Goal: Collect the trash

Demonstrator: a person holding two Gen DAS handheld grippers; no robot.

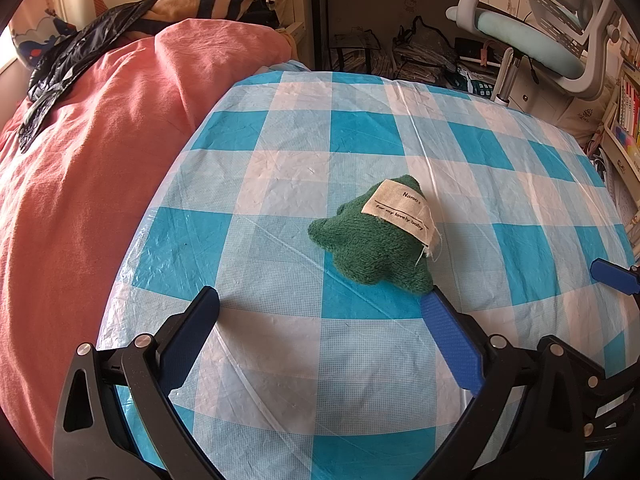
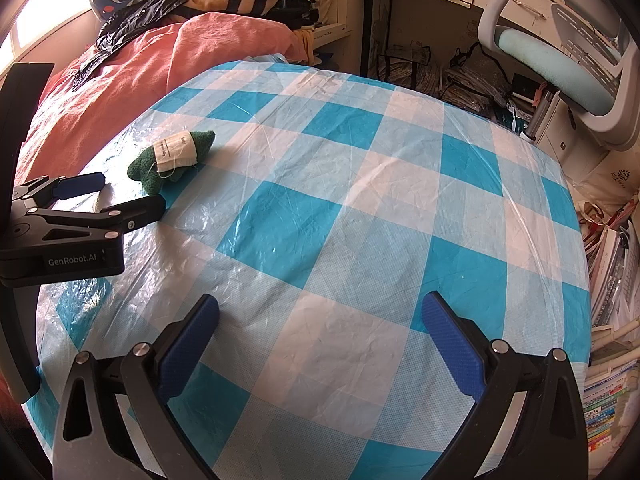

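Both hand-held grippers, left [image 1: 320, 300] and right [image 2: 320, 312], gape empty; mid-frame, the soft, light plush [image 1: 372, 236] looks easily pinched across its body.

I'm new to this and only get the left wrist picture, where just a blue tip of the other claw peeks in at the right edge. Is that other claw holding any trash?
Observer: No. The right claw is open, with only the checked cloth beneath it.
Operator: How does my own claw look from over there?
Observer: The left claw shows side-on near the green plush toy, and its black body reads GenRobot.AI.
Operator: Anything lying past the cloth's right edge?
Observer: Yes, stacks of books are piled beside it.
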